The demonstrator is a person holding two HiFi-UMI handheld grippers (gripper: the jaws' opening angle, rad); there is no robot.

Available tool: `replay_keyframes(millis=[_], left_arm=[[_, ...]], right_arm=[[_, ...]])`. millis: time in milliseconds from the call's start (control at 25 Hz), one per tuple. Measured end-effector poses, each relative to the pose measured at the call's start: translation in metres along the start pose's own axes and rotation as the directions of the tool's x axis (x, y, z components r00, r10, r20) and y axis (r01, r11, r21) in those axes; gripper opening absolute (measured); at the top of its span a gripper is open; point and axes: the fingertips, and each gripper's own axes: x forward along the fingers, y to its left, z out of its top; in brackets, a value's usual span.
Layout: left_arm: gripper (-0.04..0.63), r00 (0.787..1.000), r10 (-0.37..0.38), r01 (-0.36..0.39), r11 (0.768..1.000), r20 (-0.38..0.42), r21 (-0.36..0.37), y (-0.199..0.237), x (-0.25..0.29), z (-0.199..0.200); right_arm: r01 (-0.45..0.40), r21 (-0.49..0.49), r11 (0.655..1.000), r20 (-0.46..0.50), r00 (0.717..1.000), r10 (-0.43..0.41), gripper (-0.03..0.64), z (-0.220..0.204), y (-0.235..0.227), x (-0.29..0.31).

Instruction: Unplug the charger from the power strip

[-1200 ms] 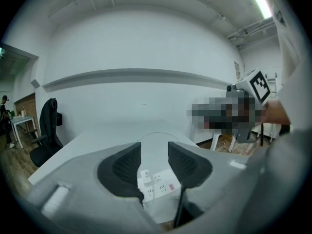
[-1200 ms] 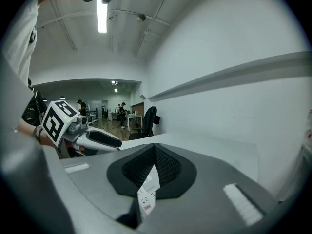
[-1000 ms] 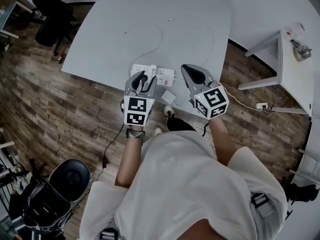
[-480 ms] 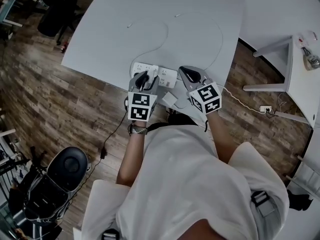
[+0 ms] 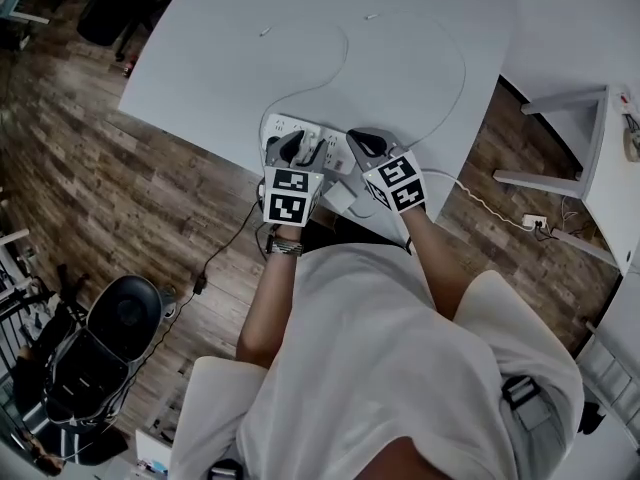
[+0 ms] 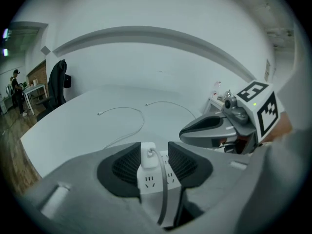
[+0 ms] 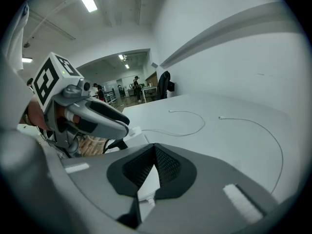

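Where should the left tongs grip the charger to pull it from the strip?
Best by the two flat side walls of the charger, coming from above, as the left tongs straddle it. It stands upright on the power strip and its cable leaves the top face, so the side walls are the free parallel faces.

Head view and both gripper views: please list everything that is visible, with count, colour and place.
table: one, white, centre of the head view.
power strip: one, white, at the table's near edge.
charger: one, white, plugged into the strip.
cables: two, white, loose on the table.
chairs: two, black, both at the left in the head view.
side table: one, white, at the right.
left gripper: one, grey, jaws apart round the charger.
right gripper: one, grey, jaws together, beside the left one.
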Motion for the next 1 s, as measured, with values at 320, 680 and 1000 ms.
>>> replay_keyframes(millis=[320,680,1000], left_arm=[[0.172,0.995,0.041,-0.041,0.999,-0.087,-0.008,0.011,0.021,-0.024],[0.170,0.995,0.052,-0.053,0.999,-0.091,-0.005,0.015,0.036,-0.026],[0.170,0.991,0.077,-0.078,0.997,-0.111,-0.010,0.020,0.046,-0.031]], right_arm=[[-0.047,-0.027,0.999,-0.107,0.993,0.044,0.003,-0.035,-0.001,0.029],[-0.026,-0.034,0.999,-0.146,0.989,0.020,0.003,-0.048,-0.010,0.044],[-0.049,0.025,0.998,-0.096,0.994,0.051,0.003,-0.046,-0.010,0.045]])
